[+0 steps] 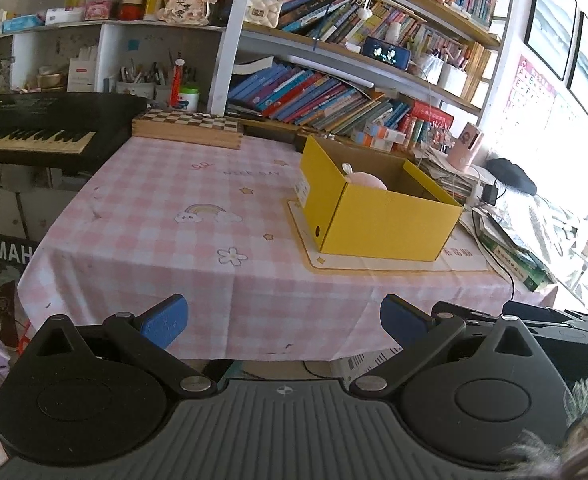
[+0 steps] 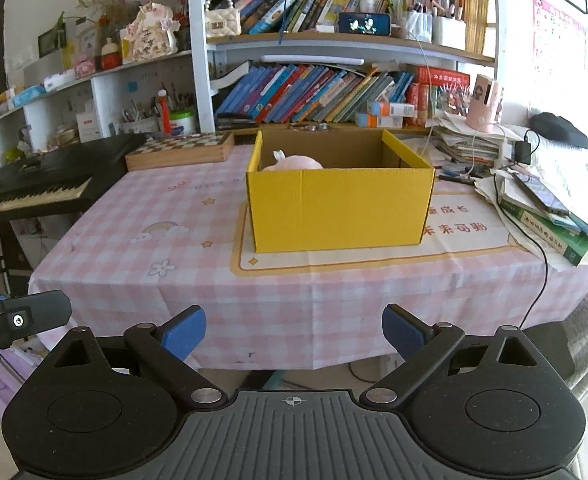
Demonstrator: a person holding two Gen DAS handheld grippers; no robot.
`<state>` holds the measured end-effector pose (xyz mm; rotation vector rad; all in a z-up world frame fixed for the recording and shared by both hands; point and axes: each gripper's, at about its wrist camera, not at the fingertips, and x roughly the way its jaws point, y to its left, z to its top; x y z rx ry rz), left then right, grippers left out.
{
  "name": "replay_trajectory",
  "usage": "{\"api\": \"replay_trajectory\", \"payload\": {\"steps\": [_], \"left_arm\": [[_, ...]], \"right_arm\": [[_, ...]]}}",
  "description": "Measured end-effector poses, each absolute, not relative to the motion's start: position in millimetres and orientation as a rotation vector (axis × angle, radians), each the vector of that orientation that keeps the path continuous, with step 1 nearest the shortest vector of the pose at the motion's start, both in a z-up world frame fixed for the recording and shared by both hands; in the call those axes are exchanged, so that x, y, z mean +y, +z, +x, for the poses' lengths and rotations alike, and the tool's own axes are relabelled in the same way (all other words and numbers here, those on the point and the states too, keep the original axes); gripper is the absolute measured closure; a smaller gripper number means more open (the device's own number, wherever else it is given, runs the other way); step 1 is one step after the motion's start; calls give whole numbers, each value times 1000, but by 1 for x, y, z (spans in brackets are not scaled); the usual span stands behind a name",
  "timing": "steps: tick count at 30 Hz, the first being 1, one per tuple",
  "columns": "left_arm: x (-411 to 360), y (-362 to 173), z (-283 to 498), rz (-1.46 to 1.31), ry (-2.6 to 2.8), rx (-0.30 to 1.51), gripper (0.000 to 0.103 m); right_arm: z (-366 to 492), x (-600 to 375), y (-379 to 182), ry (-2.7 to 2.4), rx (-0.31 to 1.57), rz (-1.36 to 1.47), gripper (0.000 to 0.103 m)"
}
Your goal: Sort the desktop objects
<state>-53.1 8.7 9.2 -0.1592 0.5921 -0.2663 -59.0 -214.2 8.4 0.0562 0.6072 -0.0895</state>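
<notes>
Both my claws held wide open and empty before the counter
My left claw (image 1: 284, 322) and right claw (image 2: 294, 332) hover off the near edge of the counter (image 2: 198, 292); the yellow box (image 2: 339, 208) sits on a mat (image 2: 373, 258), a pink plush toy (image 2: 294, 163) inside its back left corner

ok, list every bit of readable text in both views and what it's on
"YAMAH" (cut off by the frame edge): white letters on the black keyboard stand bar.
"NICE DAY", faint: printed on the pink checked tablecloth.
Red Chinese characters, seen upside down, on the cream orange-bordered mat under the yellow cardboard box: not legible to me.
Book spines, wall chart, box label: too small or blurred.
</notes>
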Motion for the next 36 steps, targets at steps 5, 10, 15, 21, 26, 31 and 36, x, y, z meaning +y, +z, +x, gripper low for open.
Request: {"api": "replay_trajectory", "payload": {"steps": [5, 10, 15, 21, 26, 31, 36], "left_arm": [[11, 9, -54, -159, -273, 596, 0], [12, 8, -54, -157, -278, 599, 0], [14, 7, -53, -169, -284, 613, 0], [15, 4, -53, -175, -286, 622, 0], [16, 3, -53, -189, -291, 634, 0], [15, 4, -54, -179, -293, 628, 0], [15, 5, -54, -180, -292, 628, 0]], "right_arm": [[-62, -209, 9, -81, 603, 46, 6], [-62, -206, 9, -76, 611, 45, 6], [-62, -204, 9, -71, 612, 46, 6], [-62, -203, 9, -66, 621, 56, 6], [-64, -202, 9, -55, 624, 59, 6], [-64, -204, 8, -50, 631, 67, 6], [-65, -203, 9, -45, 633, 63, 6]]}}
